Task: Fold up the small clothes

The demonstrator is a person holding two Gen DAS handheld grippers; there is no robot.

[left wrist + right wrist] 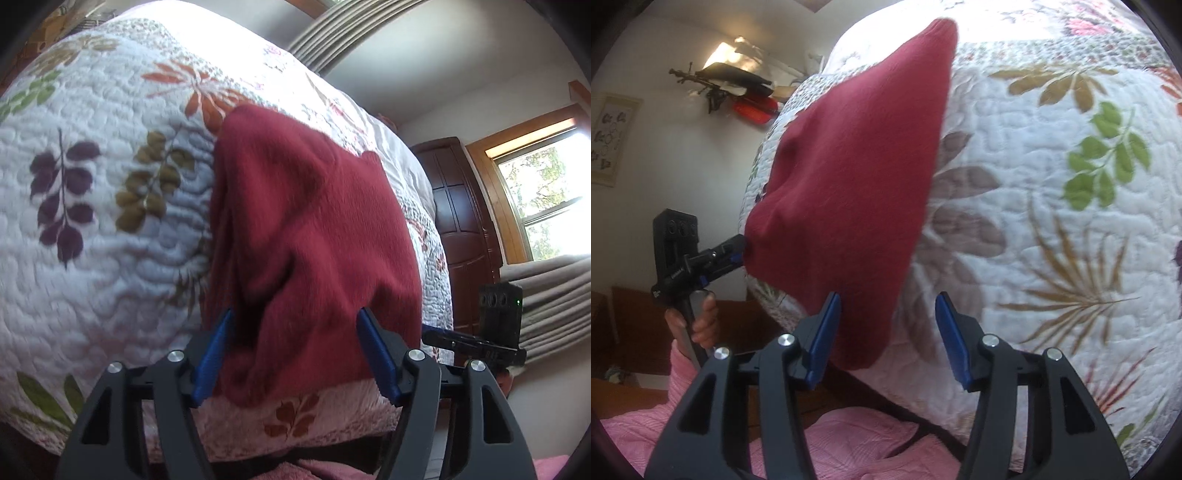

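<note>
A dark red knitted garment (314,229) lies flat on the quilted bed, reaching down to the bed's near edge. My left gripper (295,332) is open, its blue fingers straddling the garment's near edge with cloth between them. In the right wrist view the same garment (857,177) runs away up the bed. My right gripper (888,328) is open at its near corner, the left finger over the cloth and the right finger over bare quilt. The left gripper (738,251) shows at the garment's other near corner, held by a hand (701,321).
The white quilt (92,258) with leaf prints covers the bed. A dark wooden cabinet (461,229) and a window (546,192) stand beyond the bed. The right gripper (436,334) pokes in beside the bed edge. A pink sleeve (849,443) lies below the grippers.
</note>
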